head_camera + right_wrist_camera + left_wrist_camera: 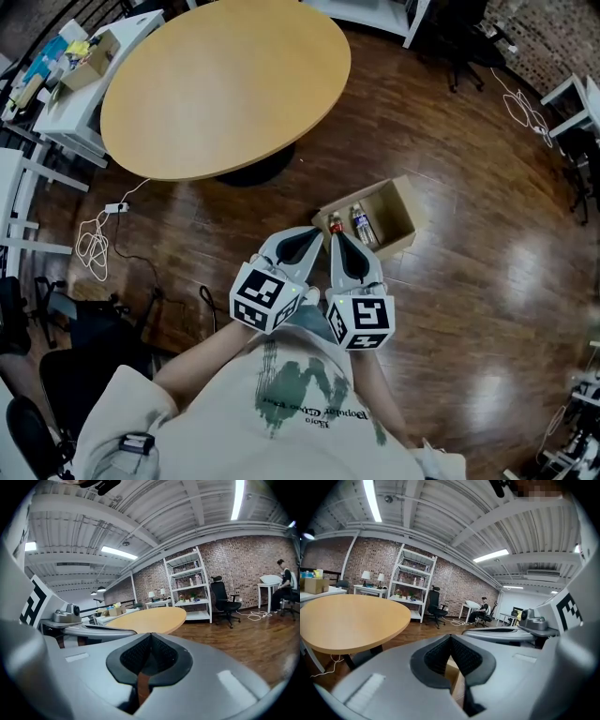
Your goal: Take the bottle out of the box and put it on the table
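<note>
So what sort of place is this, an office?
Probably a loft-style open office or workshop: a bare brick wall, white shelving and a black swivel chair along it, plus a round wooden table on a wood floor.

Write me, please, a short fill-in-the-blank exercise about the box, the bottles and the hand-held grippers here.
1. The open brown cardboard box stands on the dark wooden ____.
2. Inside it lie ____ plastic bottles.
3. The round light-wood table bears ____ bottles.
4. The left hand-held gripper and the right hand-held gripper both have their jaws ____.
Missing words: floor; two; no; shut.
</note>
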Available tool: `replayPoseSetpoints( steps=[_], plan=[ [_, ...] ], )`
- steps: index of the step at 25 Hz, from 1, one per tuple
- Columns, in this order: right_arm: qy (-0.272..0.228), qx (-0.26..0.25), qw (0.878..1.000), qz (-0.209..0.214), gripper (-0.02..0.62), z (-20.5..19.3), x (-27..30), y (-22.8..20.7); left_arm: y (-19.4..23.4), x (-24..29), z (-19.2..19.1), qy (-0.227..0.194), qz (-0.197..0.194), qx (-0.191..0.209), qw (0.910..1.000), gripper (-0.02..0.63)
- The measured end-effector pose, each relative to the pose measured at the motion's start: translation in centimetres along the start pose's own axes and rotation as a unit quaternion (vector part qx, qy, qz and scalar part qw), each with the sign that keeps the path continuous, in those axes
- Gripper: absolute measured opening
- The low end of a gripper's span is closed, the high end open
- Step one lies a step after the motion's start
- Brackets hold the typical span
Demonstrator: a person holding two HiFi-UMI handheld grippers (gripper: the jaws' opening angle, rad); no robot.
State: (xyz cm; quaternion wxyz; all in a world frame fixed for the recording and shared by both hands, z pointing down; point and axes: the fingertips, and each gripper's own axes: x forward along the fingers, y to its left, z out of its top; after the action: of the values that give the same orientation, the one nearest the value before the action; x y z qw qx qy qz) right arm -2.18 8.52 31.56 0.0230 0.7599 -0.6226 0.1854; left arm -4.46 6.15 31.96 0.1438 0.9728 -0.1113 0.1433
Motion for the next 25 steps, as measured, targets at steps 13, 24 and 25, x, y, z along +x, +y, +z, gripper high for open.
replayPoseSetpoints(
  steps=[13, 24, 25],
  plan=[
    [-0.013, -0.004, 1.000, 0.014, 0.000, 1.3, 3.7, -5.3, 1.3, 5.8, 0.5, 0.002, 0.025, -0.012, 0.9996, -0.003],
    [0.017, 0.004, 1.000, -0.005, 0.000, 0.1, 9.2, -9.1, 4.9, 11.5, 0.0, 0.018, 0.008, -0.031, 0.9993, -0.003],
    [0.020, 0.007, 1.000, -0.008, 0.000, 0.0, 9.8, -9.6, 5.3, 12.2, 0.0, 0.022, 0.005, -0.032, 0.9992, -0.003]
  ],
)
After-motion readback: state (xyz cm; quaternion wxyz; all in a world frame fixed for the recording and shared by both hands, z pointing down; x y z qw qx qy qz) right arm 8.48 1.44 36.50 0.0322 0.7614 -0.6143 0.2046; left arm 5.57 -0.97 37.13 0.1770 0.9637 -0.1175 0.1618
